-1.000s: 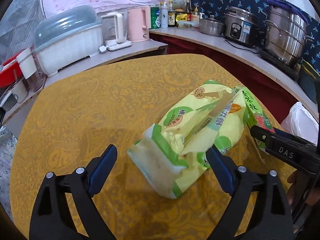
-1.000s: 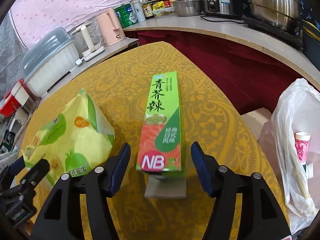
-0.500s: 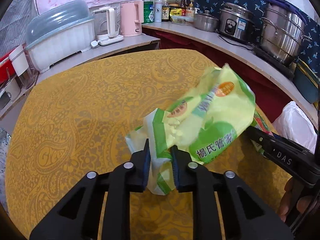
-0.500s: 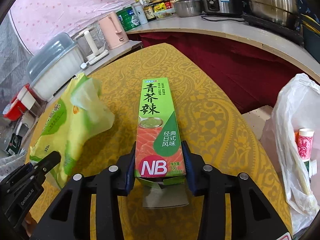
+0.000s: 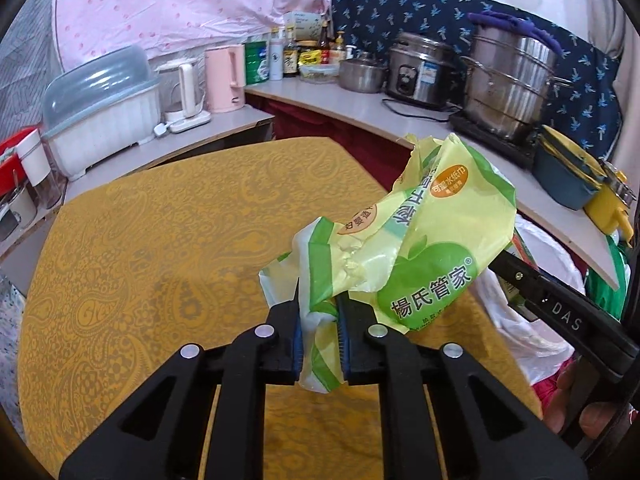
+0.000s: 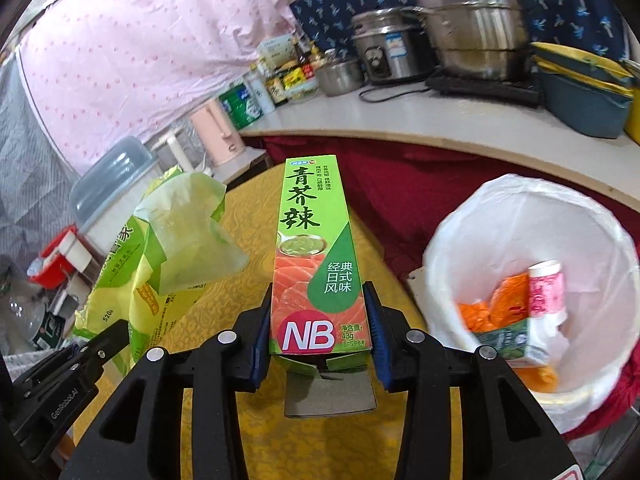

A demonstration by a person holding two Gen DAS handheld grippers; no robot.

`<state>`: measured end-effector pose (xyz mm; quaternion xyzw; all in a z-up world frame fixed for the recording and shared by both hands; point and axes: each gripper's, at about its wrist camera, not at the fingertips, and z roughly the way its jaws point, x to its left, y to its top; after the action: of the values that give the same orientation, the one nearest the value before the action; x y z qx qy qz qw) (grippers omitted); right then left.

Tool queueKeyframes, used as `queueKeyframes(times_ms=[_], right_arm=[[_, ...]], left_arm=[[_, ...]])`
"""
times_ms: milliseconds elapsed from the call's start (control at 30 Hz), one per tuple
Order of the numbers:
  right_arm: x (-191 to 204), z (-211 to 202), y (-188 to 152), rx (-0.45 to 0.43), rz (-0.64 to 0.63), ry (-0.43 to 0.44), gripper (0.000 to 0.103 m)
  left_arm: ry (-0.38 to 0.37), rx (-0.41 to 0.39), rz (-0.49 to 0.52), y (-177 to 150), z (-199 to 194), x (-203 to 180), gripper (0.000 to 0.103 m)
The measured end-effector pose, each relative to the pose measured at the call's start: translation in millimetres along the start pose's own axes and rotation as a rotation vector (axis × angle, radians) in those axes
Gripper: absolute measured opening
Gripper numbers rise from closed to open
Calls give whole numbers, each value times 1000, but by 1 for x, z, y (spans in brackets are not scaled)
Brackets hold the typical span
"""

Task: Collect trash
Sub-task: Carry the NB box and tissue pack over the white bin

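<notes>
Pinching the crumpled yellow-green wrapper (image 5: pixel 420 248) between my left fingers (image 5: pixel 320 320), I held it clear above the yellow-clothed bench (image 5: pixel 160 260), its bulk ballooning toward two o'clock and hiding part of the bench's far edge. My right fingers (image 6: pixel 320 320) were clamped on the sides of the long green box (image 6: pixel 314 256), near its open bottom end, the box pointing away toward twelve o'clock, a loose grey flap (image 6: pixel 328 396) hanging under it. In the right view the wrapper (image 6: pixel 172 248) sat at nine o'clock, just beside the box. At three o'clock stood the white-lined trash bin (image 6: pixel 480 216), beside the bench, with orange scraps (image 6: pixel 480 312), a pink-and-white cup (image 6: pixel 546 288) and a small green carton (image 6: pixel 508 340) already inside. Beyond the bench, the counter (image 5: pixel 380 108) curved from ten to two o'clock, crowded with a covered dish rack (image 5: pixel 100 120), a pink kettle (image 5: pixel 224 80), bottles (image 5: pixel 288 56), a rice cooker (image 5: pixel 420 68) and a stacked steel steamer (image 5: pixel 508 80).
</notes>
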<state>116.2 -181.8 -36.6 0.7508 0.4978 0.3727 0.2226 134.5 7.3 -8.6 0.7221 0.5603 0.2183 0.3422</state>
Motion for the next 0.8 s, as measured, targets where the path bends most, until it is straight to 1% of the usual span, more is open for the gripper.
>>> queueKeyframes(times_ms=[100, 200, 367, 600, 800], right_arm=[[-21, -24, 4, -37, 28, -14, 39], [-46, -47, 7, -71, 60, -36, 39], [-88, -75, 6, -101, 110, -76, 39], [-138, -97, -2, -114, 172, -124, 39], [-170, -102, -15, -104, 212, -153, 39]], left_arm=[[-20, -11, 20, 3, -8, -22, 13], [-48, -24, 52, 5, -17, -52, 13], [-88, -26, 102, 7, -22, -94, 13], [-136, 3, 173, 2, -15, -152, 13], [-159, 47, 219, -9, 1, -189, 13]])
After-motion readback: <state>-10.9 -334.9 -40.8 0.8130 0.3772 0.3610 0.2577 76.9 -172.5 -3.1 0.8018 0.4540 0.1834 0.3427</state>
